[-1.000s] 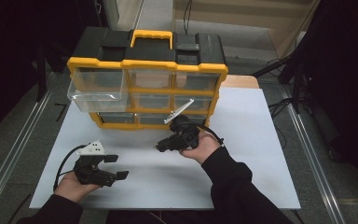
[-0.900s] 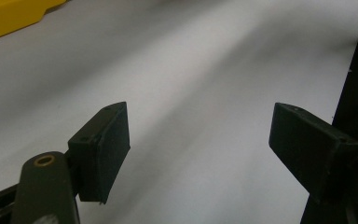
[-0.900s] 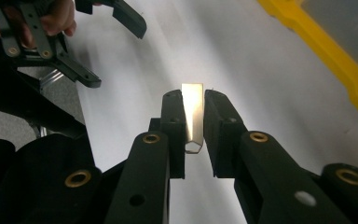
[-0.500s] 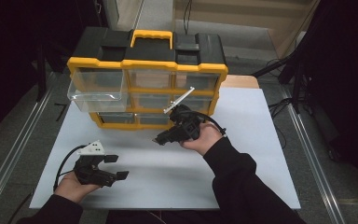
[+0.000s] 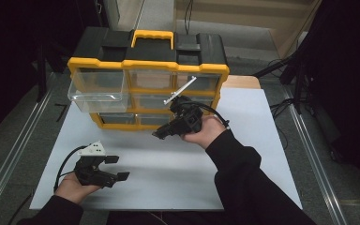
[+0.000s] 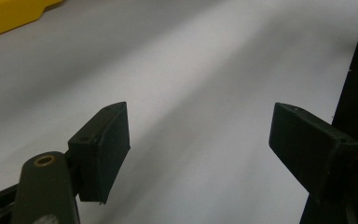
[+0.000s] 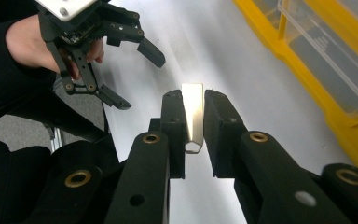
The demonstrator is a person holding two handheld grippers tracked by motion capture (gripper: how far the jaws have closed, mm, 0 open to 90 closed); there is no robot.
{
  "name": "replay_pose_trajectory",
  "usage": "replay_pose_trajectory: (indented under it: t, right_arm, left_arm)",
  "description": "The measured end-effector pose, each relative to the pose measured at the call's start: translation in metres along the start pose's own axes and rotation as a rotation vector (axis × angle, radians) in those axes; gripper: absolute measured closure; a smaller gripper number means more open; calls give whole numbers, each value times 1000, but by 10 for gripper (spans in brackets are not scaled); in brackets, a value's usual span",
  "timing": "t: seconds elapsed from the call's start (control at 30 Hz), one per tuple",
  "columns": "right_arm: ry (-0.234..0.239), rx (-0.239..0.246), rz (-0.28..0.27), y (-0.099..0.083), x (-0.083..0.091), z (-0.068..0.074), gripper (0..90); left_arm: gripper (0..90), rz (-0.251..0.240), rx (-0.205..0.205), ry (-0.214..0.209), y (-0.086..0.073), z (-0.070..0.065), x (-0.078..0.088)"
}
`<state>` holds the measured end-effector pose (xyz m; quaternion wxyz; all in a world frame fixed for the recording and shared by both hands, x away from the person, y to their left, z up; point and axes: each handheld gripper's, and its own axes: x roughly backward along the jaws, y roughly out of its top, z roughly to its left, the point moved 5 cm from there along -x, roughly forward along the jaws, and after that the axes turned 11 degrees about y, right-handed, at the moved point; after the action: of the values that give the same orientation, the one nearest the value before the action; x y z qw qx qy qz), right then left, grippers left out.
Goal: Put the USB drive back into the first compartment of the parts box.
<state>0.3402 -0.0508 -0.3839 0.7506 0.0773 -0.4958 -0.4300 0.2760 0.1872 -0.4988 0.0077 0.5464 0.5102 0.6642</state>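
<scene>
White tabletop (image 5: 243, 154) lies under your hands: your right gripper (image 7: 194, 119) clamps a thin metal strip (image 7: 192, 116) above it near the yellow organizer (image 5: 145, 70), your left gripper (image 6: 198, 135) resting with jaws apart.

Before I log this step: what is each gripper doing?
Left gripper: open, holding nothing, low over the white table.
Right gripper: shut on a thin flat metal strip.

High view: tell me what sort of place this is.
Probably a lab or workshop recording station: a white table bears a yellow-and-black parts organizer with clear drawers, dark curtains hang at both sides, and cables trail across the grey floor.
</scene>
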Motion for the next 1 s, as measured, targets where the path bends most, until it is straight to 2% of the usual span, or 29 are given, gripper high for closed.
replay_pose_trajectory:
  t: [0.67,1.0]
  right_arm:
    - [-8,14,23,25,22,17,764]
    - [-6,24,17,39,33,23,763]
  left_arm:
    - [212,2,0,-6,0,-1,0]
    - [212,2,-2,-5,0,0,0]
